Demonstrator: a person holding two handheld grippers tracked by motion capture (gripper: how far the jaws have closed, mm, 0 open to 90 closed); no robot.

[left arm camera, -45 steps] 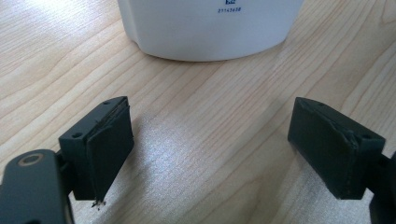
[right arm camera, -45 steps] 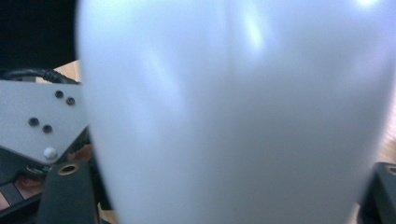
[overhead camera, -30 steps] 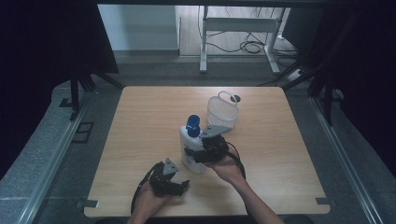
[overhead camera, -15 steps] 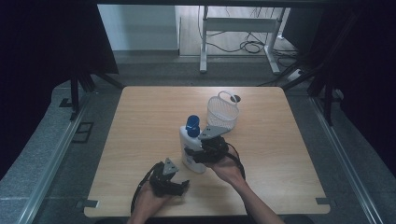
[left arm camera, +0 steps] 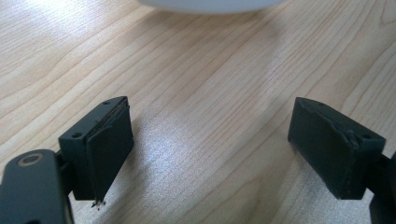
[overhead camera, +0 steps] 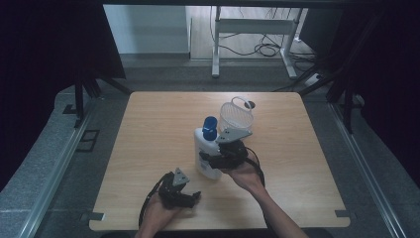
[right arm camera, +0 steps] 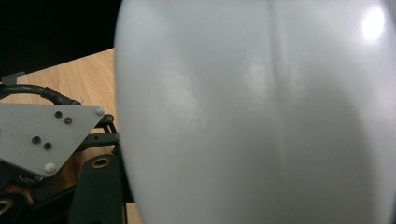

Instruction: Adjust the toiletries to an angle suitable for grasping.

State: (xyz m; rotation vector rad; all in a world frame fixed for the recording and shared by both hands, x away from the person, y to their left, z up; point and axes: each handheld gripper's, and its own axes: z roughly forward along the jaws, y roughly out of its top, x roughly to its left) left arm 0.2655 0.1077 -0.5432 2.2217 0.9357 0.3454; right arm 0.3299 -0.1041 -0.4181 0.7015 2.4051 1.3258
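A white bottle (overhead camera: 204,151) with a blue cap (overhead camera: 210,125) stands upright on the wooden table (overhead camera: 148,124), near its middle. My right gripper (overhead camera: 210,161) comes in from the right and is shut on the bottle's lower body. Up close in the right gripper view, the bottle's white wall (right arm camera: 257,116) hides the jaws. My left gripper (overhead camera: 191,196) rests low near the table's front edge, left of the right hand. Its jaws stand wide open (left arm camera: 205,140) over bare wood with nothing between them. The bottle's base (left arm camera: 210,3) shows just ahead of them.
A white wire basket (overhead camera: 236,115) stands just behind and right of the bottle, close to the right gripper's grey plate (overhead camera: 234,134). The left gripper's grey plate (right arm camera: 42,135) and cable lie beside the bottle. Beyond the table's far edge are a white metal stand (overhead camera: 250,29) and floor cables.
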